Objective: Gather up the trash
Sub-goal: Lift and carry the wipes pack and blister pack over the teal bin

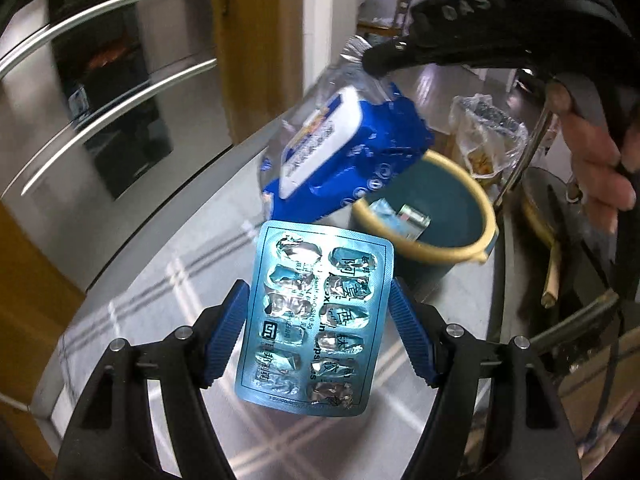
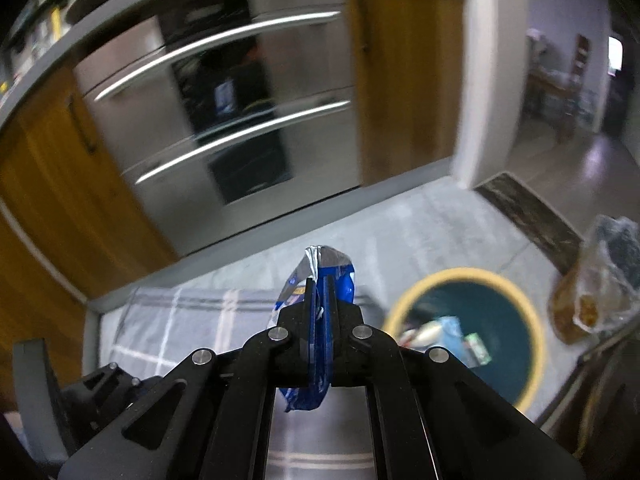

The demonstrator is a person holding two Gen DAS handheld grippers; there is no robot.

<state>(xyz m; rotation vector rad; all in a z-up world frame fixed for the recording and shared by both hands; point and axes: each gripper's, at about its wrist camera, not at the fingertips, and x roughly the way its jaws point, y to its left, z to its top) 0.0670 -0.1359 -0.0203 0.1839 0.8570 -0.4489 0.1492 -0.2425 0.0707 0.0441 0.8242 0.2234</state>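
Note:
My left gripper is shut on a used blue blister pack, gripping it by its two long edges above the floor. My right gripper is shut on a blue and white wipes packet; in the left wrist view the packet hangs from that gripper just above and left of the bin. The teal bin with a yellow rim stands on the floor and holds some trash; it also shows in the right wrist view, below and to the right of the packet.
A grey checked mat lies on the floor. A steel oven with bar handles and wooden cabinets stand behind. A clear plastic bag with scraps sits beyond the bin.

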